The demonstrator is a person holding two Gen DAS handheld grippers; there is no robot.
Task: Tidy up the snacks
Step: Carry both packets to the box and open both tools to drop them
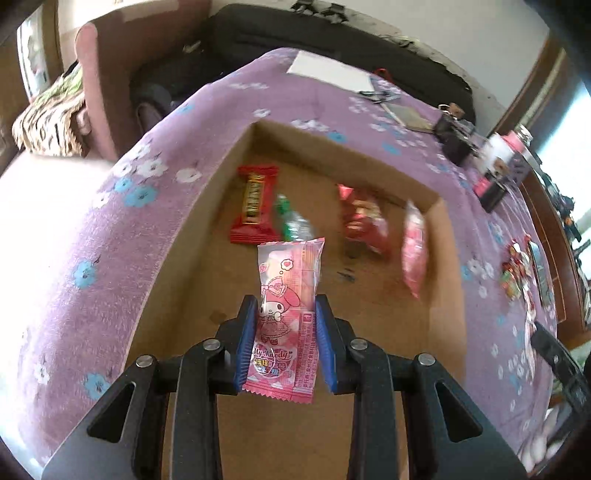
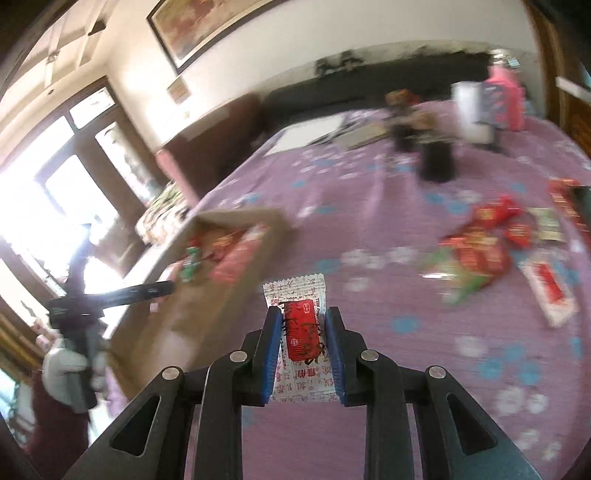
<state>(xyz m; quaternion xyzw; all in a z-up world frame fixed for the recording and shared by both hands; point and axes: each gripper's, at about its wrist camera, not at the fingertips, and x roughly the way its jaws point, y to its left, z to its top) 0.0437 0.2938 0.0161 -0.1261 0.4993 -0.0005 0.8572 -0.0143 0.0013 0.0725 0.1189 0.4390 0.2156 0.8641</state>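
Observation:
My left gripper (image 1: 286,306) is shut on a pink cartoon snack packet (image 1: 288,295), held above the floor of an open cardboard box (image 1: 441,258). In the box lie a red bar (image 1: 255,203), a green-and-clear candy (image 1: 293,221), a red packet (image 1: 364,221) and a pink packet (image 1: 413,247). My right gripper (image 2: 300,317) is shut on a white packet with a red label (image 2: 301,328), held above the purple flowered cloth (image 2: 369,206). The box (image 2: 207,280) shows at the left of the right wrist view, with the left gripper's body (image 2: 110,295) over it. Loose snacks (image 2: 480,251) lie to the right.
A dark jar (image 2: 436,158), a pink container (image 2: 506,99), a white sheet (image 1: 328,70) and small clutter stand at the table's far side. A dark sofa (image 1: 295,33) and a pink chair (image 1: 96,92) lie beyond the table. A person's sleeve (image 2: 66,369) shows at left.

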